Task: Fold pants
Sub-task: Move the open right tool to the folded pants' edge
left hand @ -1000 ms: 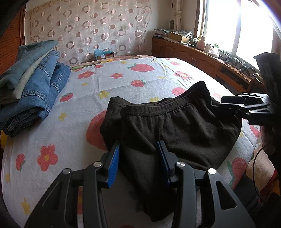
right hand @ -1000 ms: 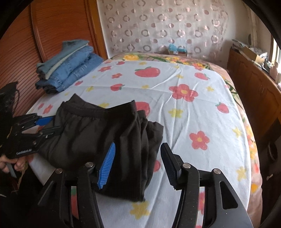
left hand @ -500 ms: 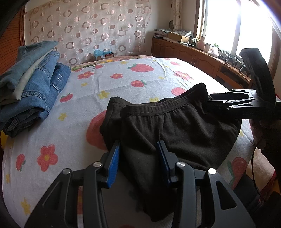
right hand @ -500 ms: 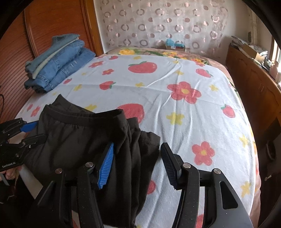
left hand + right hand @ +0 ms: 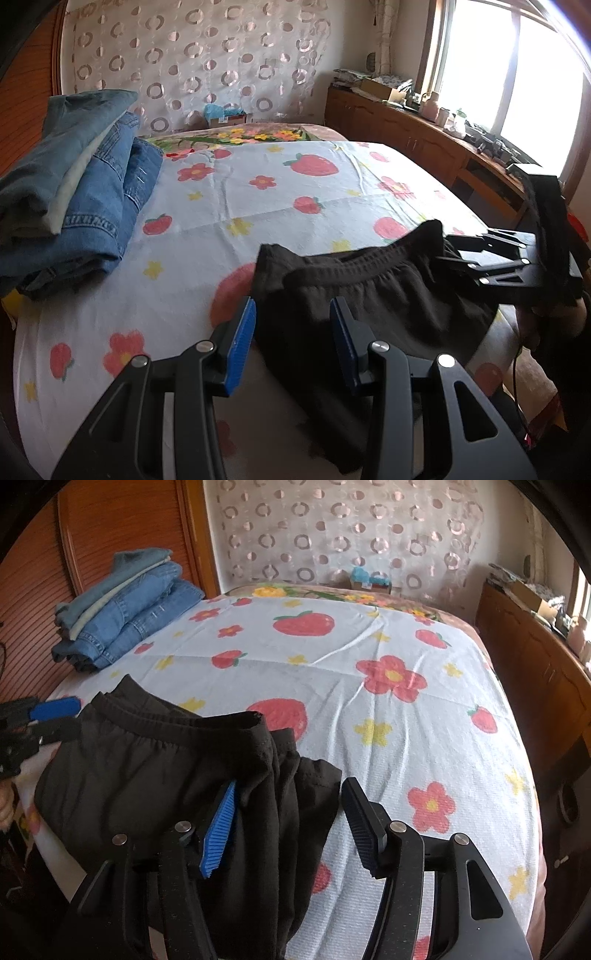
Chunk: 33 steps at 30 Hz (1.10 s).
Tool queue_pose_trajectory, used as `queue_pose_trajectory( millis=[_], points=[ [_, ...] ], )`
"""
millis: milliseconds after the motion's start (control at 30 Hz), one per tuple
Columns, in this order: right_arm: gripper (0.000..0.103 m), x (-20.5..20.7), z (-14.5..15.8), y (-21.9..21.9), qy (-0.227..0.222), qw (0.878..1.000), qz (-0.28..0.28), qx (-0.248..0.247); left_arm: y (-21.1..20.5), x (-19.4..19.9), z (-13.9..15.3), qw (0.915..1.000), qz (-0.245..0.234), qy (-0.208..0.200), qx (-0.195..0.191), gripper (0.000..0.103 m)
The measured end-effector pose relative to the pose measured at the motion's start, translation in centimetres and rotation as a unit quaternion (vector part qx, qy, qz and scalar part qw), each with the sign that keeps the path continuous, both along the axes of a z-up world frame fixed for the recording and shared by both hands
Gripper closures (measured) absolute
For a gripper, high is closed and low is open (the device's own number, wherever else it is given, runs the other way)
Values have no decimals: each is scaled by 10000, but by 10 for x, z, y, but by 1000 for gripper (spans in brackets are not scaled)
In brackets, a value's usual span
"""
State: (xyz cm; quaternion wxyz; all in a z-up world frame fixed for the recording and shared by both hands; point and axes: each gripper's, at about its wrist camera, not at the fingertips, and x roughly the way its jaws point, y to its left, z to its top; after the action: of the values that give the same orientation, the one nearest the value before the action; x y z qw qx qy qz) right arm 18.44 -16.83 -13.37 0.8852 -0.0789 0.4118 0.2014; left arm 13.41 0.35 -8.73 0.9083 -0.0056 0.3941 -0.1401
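- Folded black pants point(image 5: 155, 771) lie bunched at the near edge of my strawberry-print bed point(image 5: 388, 716), elastic waistband up.
- My left gripper point(image 5: 291, 332) stands apart over the cloth, pinching nothing.
- My right gripper point(image 5: 288, 812) is opening, folds between its jaws.
- Stacked jeans point(image 5: 85, 206) sit well apart, far left.

bed point(image 5: 369, 709) | floral sheet | black pants point(image 5: 147, 768) | folded jeans stack point(image 5: 125, 616)

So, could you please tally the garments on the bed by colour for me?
Black: 1, the folded pants at the near edge.
Blue denim: 3 at least, in the stack by the headboard; its lower layers are hard to separate.
Total: 4 at least.
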Motion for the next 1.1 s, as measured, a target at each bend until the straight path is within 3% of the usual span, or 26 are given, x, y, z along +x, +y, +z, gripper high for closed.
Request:
queue_pose_trajectory(
  millis=[400, 533, 767, 1000, 1100],
  points=[
    [44, 0, 0, 1, -2, 10000, -1, 0, 2, 24, -19, 9994, 29, 352, 6, 62],
    [44, 0, 0, 1, -1, 10000, -1, 0, 3, 27, -25, 9991, 90, 394, 86, 49],
    [44, 0, -1, 1, -1, 10000, 0, 0, 5, 29, -26, 9991, 69, 406, 80, 44],
    [44, 0, -1, 1, -2, 10000, 1, -1, 8, 29, -27, 9994, 15, 350, -50, 46],
    [44, 0, -1, 1, -1, 10000, 5, -3, 7, 29, -26, 9989, -170, 401, -147, 59]
  ],
)
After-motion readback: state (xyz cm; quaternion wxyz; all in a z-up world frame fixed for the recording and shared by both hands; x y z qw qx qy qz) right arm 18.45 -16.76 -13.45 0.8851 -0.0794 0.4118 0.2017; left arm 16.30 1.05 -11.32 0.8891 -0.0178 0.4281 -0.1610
